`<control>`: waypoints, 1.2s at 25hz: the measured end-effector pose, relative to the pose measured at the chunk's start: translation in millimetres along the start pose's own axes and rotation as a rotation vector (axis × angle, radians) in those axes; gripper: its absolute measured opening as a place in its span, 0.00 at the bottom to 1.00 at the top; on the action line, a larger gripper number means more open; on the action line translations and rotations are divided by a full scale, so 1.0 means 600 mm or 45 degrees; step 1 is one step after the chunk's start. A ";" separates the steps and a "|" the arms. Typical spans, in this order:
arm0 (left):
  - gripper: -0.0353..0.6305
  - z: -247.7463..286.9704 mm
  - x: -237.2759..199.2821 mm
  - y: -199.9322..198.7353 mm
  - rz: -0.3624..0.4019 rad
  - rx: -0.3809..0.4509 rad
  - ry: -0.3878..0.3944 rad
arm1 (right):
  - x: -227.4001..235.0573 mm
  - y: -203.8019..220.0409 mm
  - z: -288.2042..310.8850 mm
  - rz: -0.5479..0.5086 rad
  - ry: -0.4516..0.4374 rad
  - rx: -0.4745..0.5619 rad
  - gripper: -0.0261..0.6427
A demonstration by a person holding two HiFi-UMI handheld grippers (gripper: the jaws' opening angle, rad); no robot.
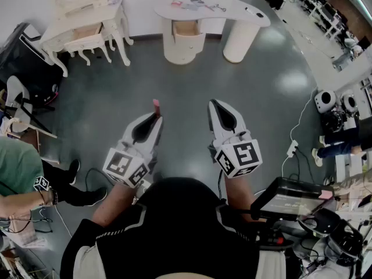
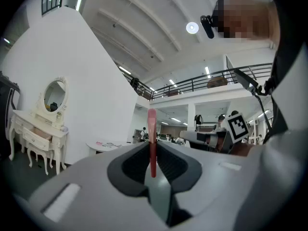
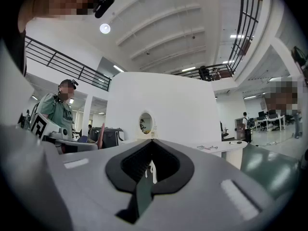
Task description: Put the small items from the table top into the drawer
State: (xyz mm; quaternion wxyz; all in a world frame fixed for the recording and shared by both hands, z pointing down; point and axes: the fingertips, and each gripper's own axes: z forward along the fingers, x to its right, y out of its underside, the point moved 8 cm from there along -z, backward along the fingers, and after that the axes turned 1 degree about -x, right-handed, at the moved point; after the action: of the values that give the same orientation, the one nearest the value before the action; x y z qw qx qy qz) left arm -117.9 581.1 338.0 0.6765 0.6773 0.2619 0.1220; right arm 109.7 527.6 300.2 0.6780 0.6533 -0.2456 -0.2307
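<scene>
- A slim, smooth pink stick (image 2: 152, 138) was clamped between the 2 ribbed black pads of the left gripper (image 1: 156, 116), poking out past the tips, well short of the table.
- The right gripper (image 3: 152, 141) was held level beside it, its jaws closed on nothing.
- Glossy dark floor (image 1: 192, 80) lay open ahead, up to the curved white table (image 1: 256, 13) bearing small items (image 1: 195, 5).
- The table's open drawer (image 1: 187, 28) was shown by the head view alone.

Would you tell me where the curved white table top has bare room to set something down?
The white curved table is bare between the small items and the dark item near its right end. The left-centre, above the open drawer, is crowded.
</scene>
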 end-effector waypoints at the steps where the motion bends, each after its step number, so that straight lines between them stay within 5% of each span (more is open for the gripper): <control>1: 0.12 0.001 0.001 0.001 0.002 -0.003 0.001 | -0.001 -0.001 -0.001 -0.002 0.000 0.001 0.04; 30: 0.12 -0.015 -0.058 -0.006 0.014 -0.008 0.045 | -0.059 0.008 0.029 -0.019 0.043 -0.029 0.04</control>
State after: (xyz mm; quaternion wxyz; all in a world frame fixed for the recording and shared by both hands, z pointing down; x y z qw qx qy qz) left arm -152.3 570.4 341.8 0.6733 0.6743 0.2697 0.1386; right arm 71.6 536.7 304.5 0.6876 0.6513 -0.2267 -0.2272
